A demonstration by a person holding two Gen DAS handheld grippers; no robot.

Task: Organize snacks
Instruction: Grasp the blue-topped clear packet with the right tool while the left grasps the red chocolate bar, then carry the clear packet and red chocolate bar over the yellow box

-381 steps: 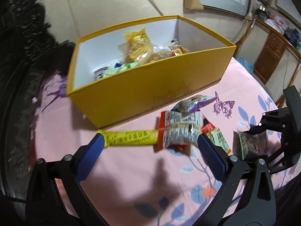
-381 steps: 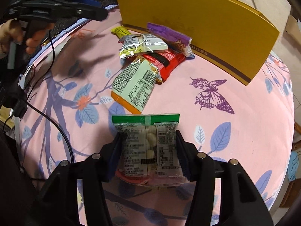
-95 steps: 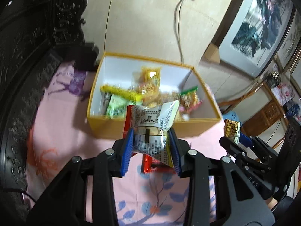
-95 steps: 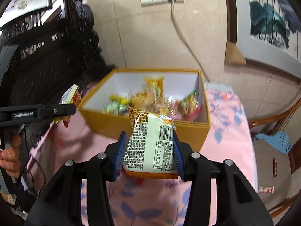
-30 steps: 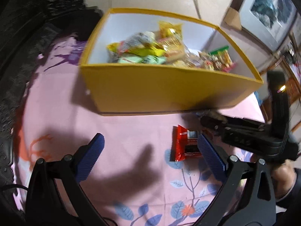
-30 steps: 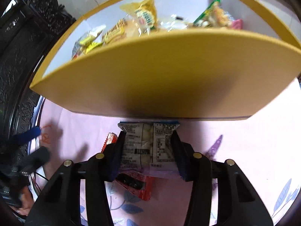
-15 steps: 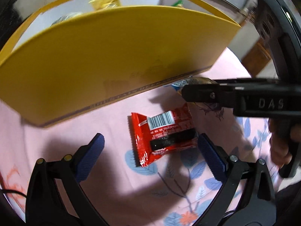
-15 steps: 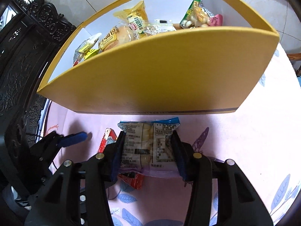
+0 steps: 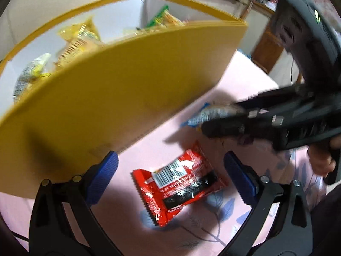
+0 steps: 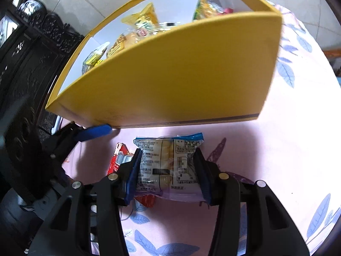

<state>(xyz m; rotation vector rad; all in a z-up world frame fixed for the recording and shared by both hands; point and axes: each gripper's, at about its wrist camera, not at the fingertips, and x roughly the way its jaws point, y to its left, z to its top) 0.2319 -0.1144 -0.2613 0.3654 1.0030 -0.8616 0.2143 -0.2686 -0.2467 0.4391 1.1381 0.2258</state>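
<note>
- Snacks in crinkly wrappers fill the yellow cardboard box, which we see standing on a pink floral tablecloth beside dark carved furniture
- Our left gripper hangs spread wide around a glossy red packet lying flat
- Our right gripper clamps a clear blue-edged packet before the box

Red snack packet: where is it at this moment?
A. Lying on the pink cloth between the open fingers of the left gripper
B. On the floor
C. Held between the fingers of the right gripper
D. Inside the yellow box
A. The red snack packet lies flat on the pink cloth, in front of the yellow box, between the open left gripper fingers, untouched.
</note>
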